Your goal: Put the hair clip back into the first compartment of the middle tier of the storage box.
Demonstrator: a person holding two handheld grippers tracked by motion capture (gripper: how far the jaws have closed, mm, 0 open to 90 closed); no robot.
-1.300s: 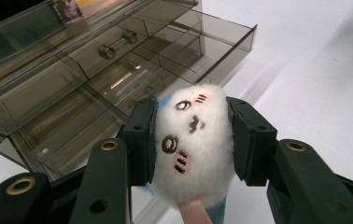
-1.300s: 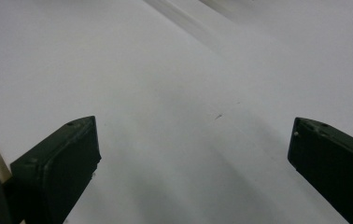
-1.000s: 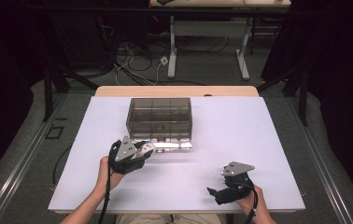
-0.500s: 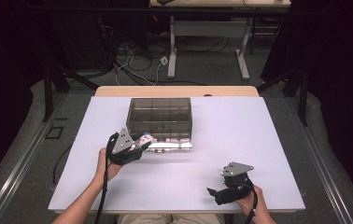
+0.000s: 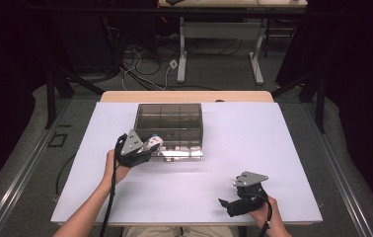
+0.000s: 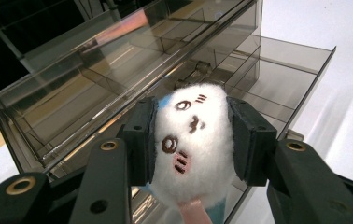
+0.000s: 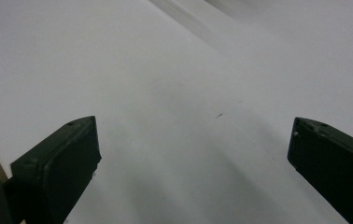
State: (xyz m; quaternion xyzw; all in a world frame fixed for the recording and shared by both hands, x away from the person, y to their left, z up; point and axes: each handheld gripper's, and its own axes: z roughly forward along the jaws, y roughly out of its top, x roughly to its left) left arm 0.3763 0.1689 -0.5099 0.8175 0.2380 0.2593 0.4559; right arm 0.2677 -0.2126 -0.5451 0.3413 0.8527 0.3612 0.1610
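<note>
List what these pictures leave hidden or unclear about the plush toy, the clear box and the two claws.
- Plush toy: its lower end is cut off by the bottom edge of the left gripper view; in the high view it is too small to read.
- Plush toy's sides: covered by the left claw pads.
- Clear box: compartment contents unclear through tinted walls and glare.
- Right claw: its body is cut off; in the high view its jaws are too small to judge.
</note>
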